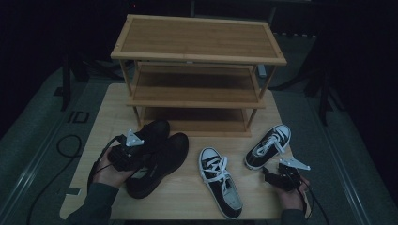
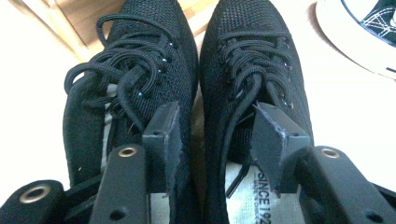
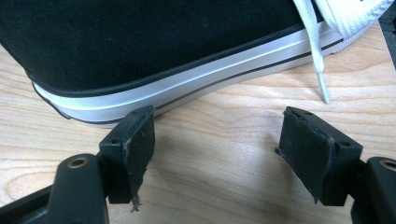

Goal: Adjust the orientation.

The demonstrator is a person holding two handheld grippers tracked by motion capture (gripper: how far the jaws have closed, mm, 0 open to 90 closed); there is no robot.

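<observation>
A pair of black mesh lace-up shoes (image 1: 159, 154) lies side by side on the left of the wooden table (image 1: 101, 126). My left gripper (image 1: 146, 157) hovers over their heels, open. In the left gripper view one jaw stands over each shoe's opening (image 2: 212, 116), with the two inner collars between the jaws and neither pad pressing. A black-and-white sneaker (image 1: 270, 145) lies at the right, its heel just ahead of my right gripper (image 1: 268, 173). That gripper (image 3: 217, 123) is open and low over the table, with nothing between its jaws and the sneaker's sole (image 3: 187, 79) close in front.
A second black-and-white sneaker (image 1: 219, 185) lies mid-table, toe toward the rack. A three-shelf bamboo shoe rack (image 1: 197, 70) stands at the table's far end, its shelves bare. A white lace tip (image 3: 323, 91) trails onto the wood. Cables lie on the floor at left.
</observation>
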